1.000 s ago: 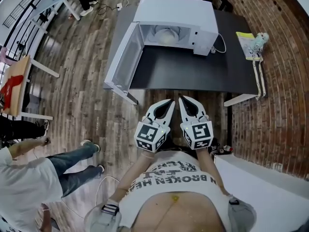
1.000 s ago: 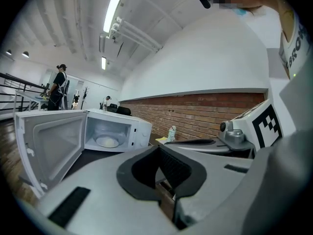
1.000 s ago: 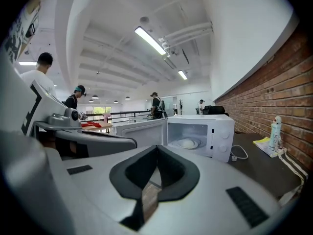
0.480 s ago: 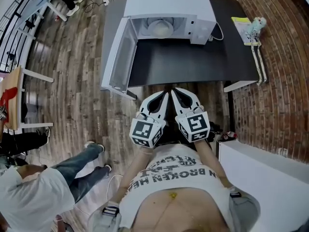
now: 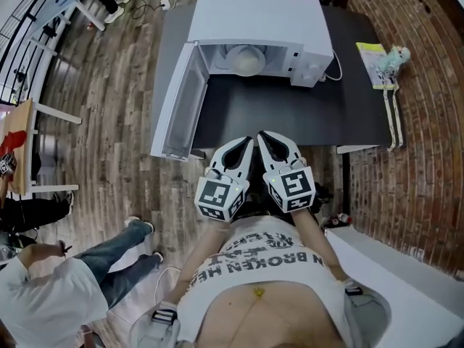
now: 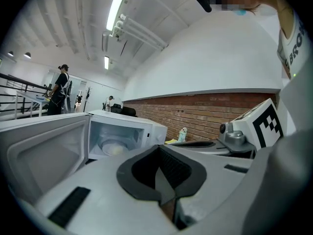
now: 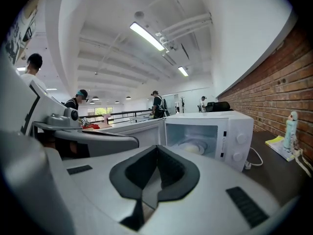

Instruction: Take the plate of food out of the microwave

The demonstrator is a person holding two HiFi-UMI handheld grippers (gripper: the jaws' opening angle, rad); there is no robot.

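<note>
Clenched tight on nothing: the white plastic left gripper point(image 5: 245, 149) point(image 6: 164, 175) with black-lined jaws, pads pressed flat together. Same for the matching white right gripper point(image 5: 267, 145) point(image 7: 152, 175), closed and empty. Held side by side, almost touching, marker cubes towards the chest, tips at the near edge of the dark rectangular table point(image 5: 290, 111) as seen from the head view. Pointed towards the boxy white microwave point(image 5: 254, 17) at the table's far side, well apart from both tips. Hinged on the left, its white door point(image 5: 180, 104) swung wide open along the table's left edge. Inside the open cavity, on its floor: the pale round plate of food point(image 5: 245, 60) point(image 6: 113, 149) point(image 7: 195, 148), visible through the opening from both gripper views, untouched. Right of the microwave, a thin white cable point(image 5: 335, 67). Further right, at the table's corner, a yellow-green booklet point(image 5: 371, 55) with a small pale toy figure point(image 5: 397, 54) just beside it. Beyond that, red brick wall point(image 5: 428, 136). Below and left, brown wooden plank floor point(image 5: 123, 136) and a bystander in blue jeans point(image 5: 116, 256)
</note>
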